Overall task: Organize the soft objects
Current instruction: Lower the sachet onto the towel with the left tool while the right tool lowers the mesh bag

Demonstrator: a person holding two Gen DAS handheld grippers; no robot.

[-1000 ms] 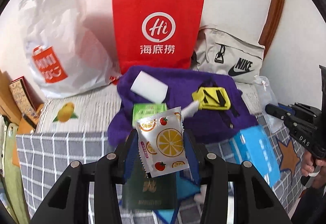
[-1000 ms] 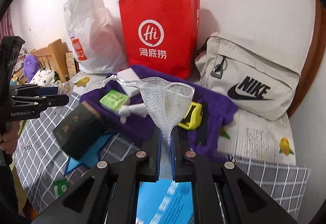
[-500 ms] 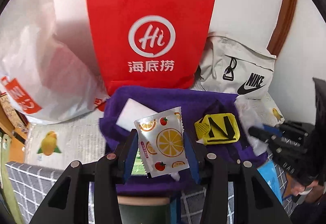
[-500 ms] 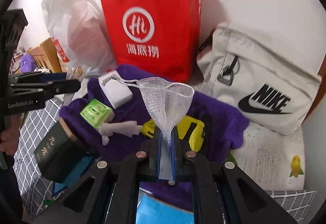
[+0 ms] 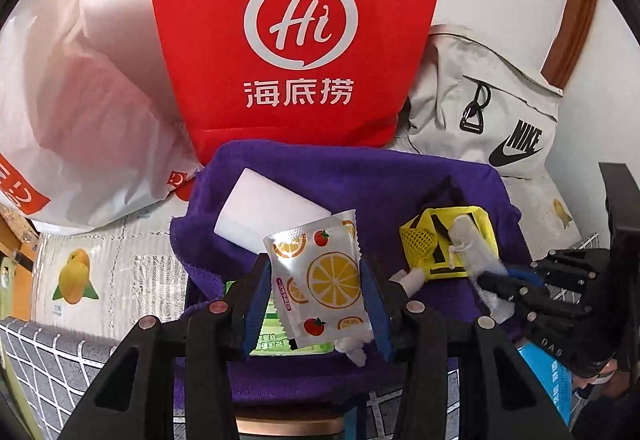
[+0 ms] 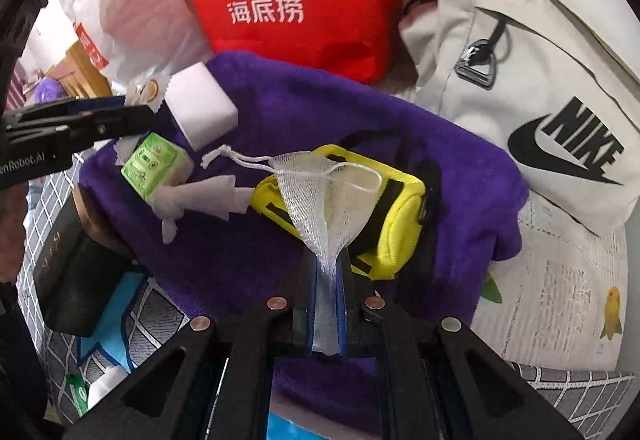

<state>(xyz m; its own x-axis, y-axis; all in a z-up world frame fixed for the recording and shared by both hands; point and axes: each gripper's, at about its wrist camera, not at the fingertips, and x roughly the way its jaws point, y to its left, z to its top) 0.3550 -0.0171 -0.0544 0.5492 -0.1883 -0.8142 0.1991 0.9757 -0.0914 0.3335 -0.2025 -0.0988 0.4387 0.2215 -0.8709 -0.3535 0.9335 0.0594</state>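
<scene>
fruit-print packet [image 5: 320, 282] clamped in left hand-held gripper [image 5: 316, 304], mesh pouch [image 6: 320, 191] pinched in right hand-held gripper [image 6: 326, 304], both angled down

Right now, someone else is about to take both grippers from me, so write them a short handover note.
Left gripper: shut on the fruit-print sachet, held above the purple towel.
Right gripper: shut on the white mesh pouch, held over the yellow pouch.
On the towel: white sponge block, green tissue pack, yellow pouch, crumpled white tissue.
Behind: red paper bag, white plastic bag, grey Nike bag.
Done: both items picked up.
Left: set both down; where they belong is not shown.
</scene>
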